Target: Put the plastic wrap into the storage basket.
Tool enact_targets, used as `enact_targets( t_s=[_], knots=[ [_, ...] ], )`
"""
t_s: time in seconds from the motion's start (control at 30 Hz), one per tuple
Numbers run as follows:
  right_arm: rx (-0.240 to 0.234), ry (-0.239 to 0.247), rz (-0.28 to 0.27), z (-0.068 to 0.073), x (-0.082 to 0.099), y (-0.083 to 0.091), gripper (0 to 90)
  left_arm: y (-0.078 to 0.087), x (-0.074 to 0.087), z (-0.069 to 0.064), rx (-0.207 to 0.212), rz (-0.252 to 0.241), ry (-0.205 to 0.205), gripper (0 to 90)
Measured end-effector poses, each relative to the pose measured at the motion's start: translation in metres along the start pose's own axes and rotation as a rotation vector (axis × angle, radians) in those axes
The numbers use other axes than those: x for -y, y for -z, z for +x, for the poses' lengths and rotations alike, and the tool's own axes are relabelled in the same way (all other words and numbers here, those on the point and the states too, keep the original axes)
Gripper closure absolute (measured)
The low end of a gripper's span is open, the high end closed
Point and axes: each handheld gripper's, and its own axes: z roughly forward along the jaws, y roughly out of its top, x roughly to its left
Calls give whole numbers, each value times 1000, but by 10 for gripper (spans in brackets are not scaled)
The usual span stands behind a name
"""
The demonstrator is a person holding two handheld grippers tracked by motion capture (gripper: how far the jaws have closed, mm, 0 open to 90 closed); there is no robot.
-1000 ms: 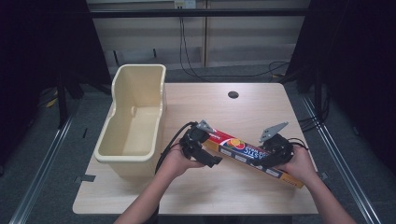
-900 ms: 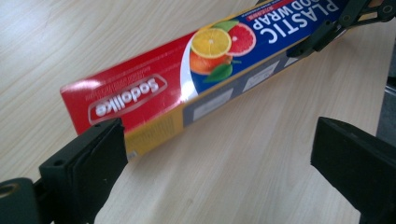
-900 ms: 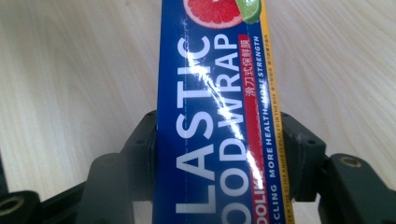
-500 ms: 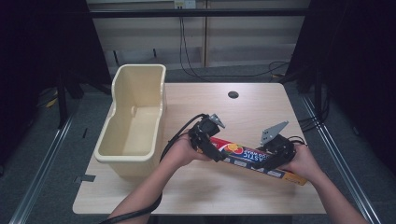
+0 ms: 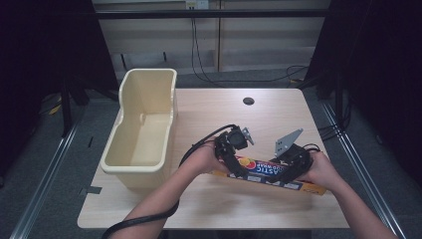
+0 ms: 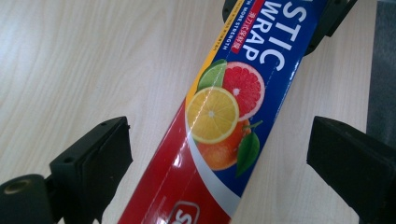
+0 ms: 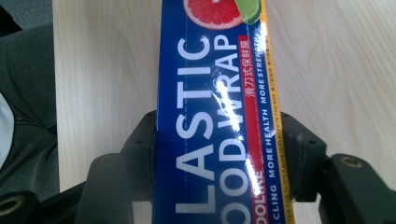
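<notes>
A long blue, red and yellow plastic wrap box (image 5: pixel 266 172) printed with citrus fruit lies slantwise on the wooden table (image 5: pixel 278 114). My right gripper (image 5: pixel 293 168) is shut on the box's right part; in the right gripper view its pads (image 7: pixel 140 149) press both long sides of the box (image 7: pixel 210 93). My left gripper (image 5: pixel 238 165) straddles the box's left part. In the left gripper view the box (image 6: pixel 219 116) runs between the two pads (image 6: pixel 105 156) with bare gaps on both sides. Those jaws have just been closing a little and still stand open.
A tall cream plastic bin (image 5: pixel 164 99) stands at the table's left edge. A dark cable hole (image 5: pixel 248 101) sits at the back middle. Black cables trail from both grippers, the left one over the near table edge.
My left hand has moved to the right along the box, away from its left end. The right hand and its grip have stayed put.
</notes>
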Motion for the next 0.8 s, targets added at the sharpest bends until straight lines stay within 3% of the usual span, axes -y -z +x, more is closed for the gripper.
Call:
enact_targets(
  t_s=[0.6,0.8],
  knots=[
    [-39,90,1,6,-8,0,411,-17,-10,-5,67,61,-52,103],
    [-40,109,5,6,-9,0,410,-21,-10,-4,76,75,-51,120]
  ],
)
